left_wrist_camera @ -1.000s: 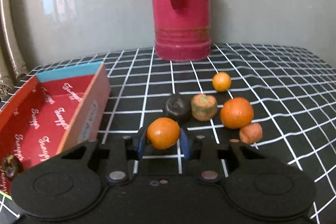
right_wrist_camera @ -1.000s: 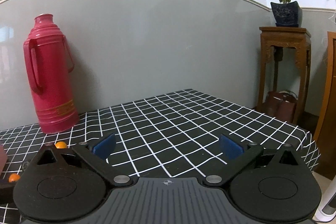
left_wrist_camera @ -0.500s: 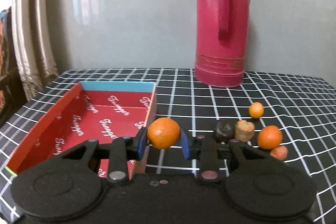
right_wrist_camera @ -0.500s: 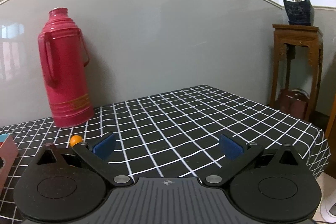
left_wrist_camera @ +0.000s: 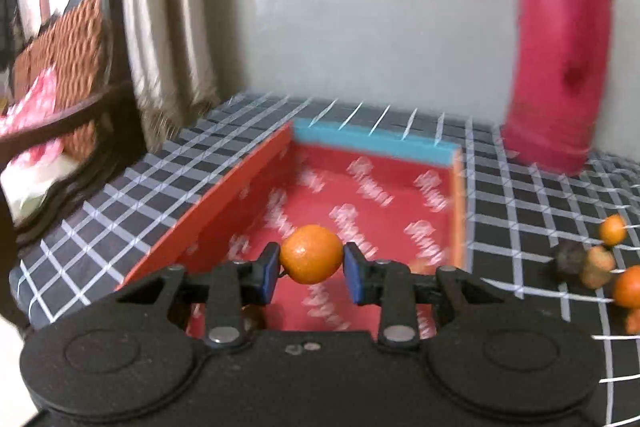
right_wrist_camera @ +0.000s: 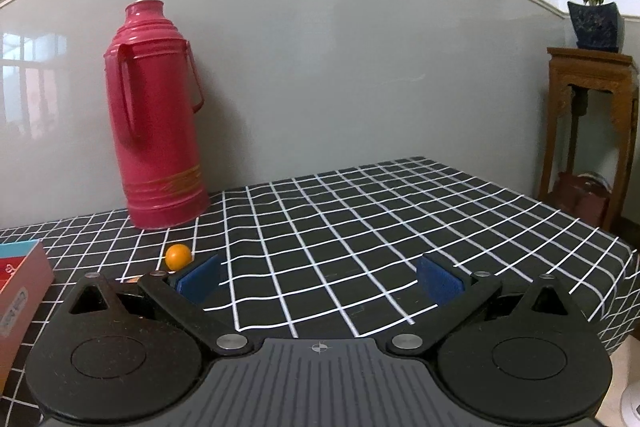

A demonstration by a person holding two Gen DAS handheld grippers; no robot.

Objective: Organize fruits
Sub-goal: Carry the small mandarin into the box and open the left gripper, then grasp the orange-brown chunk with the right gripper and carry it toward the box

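Orange (left_wrist_camera: 311,254) now over red box (left_wrist_camera: 224,201).

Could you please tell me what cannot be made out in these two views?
- Left wrist: red box near end, hidden by left claw holding the orange.
- Left wrist: box lettering, motion-blurred.
- Left wrist: fruit pile, cut by right edge.
- Right wrist: box, cut by left edge; right claw open.
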